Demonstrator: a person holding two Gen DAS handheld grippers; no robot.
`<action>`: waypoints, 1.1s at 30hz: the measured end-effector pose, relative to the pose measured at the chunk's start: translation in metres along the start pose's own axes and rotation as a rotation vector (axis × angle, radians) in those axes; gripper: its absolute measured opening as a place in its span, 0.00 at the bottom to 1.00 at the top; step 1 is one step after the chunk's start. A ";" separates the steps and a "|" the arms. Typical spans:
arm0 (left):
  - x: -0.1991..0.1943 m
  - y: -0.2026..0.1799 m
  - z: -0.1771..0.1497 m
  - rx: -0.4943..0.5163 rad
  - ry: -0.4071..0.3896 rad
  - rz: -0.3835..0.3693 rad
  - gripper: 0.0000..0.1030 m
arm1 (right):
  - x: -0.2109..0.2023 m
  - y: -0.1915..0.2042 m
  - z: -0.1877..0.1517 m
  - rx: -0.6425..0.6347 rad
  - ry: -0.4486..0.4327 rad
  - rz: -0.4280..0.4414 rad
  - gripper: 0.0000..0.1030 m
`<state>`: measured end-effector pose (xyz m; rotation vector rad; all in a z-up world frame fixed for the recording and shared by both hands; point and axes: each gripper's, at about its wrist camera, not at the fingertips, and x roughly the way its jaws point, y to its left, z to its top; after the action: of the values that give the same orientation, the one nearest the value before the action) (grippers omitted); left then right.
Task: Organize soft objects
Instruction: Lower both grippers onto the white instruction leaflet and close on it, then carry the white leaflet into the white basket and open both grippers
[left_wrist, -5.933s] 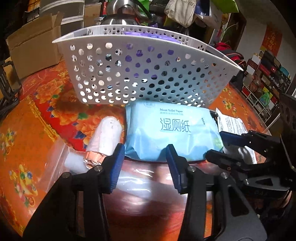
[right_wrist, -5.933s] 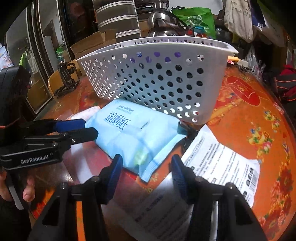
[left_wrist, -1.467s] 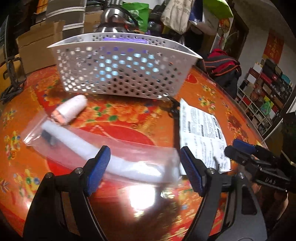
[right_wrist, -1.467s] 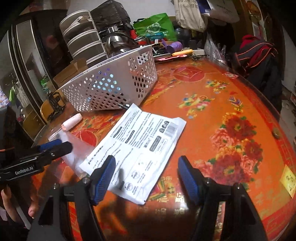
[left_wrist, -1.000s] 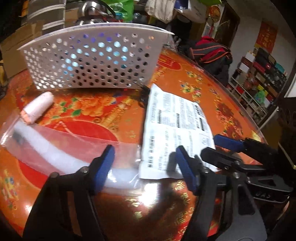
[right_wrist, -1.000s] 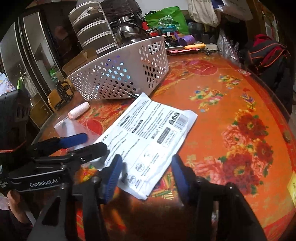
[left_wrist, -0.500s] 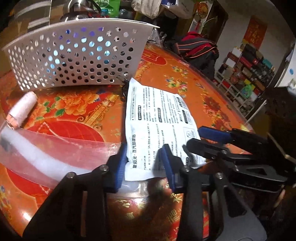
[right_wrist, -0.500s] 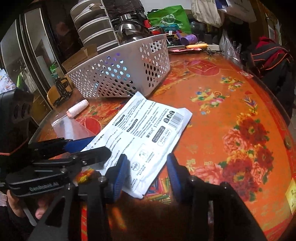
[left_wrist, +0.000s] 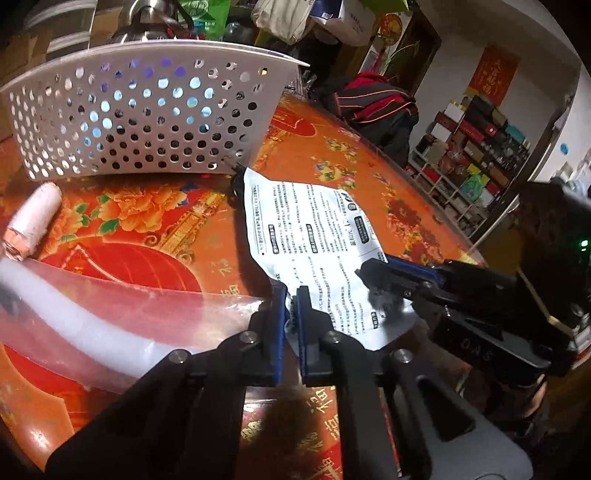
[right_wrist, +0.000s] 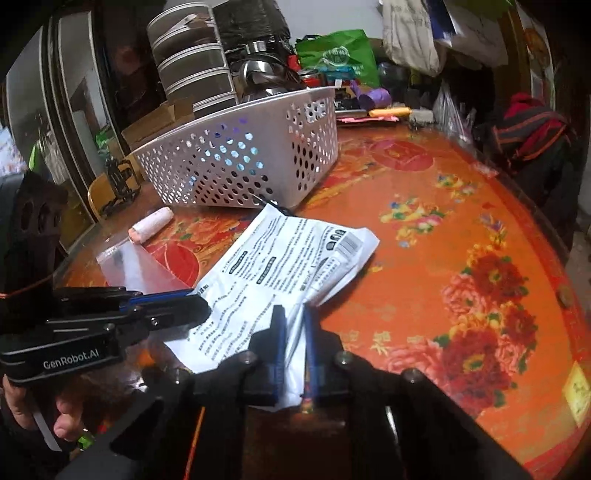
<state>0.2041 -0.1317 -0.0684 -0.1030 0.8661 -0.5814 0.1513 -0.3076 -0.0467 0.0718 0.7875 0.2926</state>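
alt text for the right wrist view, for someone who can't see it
The right gripper is shut on the near edge of a white printed packet on an orange floral table, with the left gripper gripping its left edge. Behind lie a white perforated basket and a small pink roll.

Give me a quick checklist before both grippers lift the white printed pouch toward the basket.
1. Left gripper shut on the pouch near edge: ok.
2. Right gripper shut on the pouch's other near corner: ok.
3. Pouch free of the clear bag: cannot tell; the bag's end lies right beside the left gripper's fingers.
4. Basket upright, top open: ok.
5. Room inside the basket: cannot tell; only colours show through its holes.
6. Pink roll clear of the lift path: ok, it lies off to the left by the basket.
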 end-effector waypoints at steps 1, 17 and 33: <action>-0.002 0.000 0.000 0.001 -0.010 0.000 0.04 | 0.000 0.001 0.000 -0.002 -0.003 -0.005 0.08; -0.109 0.010 0.038 0.015 -0.264 -0.002 0.04 | -0.065 0.049 0.057 -0.093 -0.210 0.030 0.05; -0.098 0.105 0.201 -0.046 -0.274 0.116 0.04 | 0.018 0.084 0.224 -0.192 -0.239 0.039 0.05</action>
<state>0.3507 -0.0212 0.0973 -0.1692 0.6150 -0.4272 0.3021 -0.2117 0.1129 -0.0579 0.5185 0.3877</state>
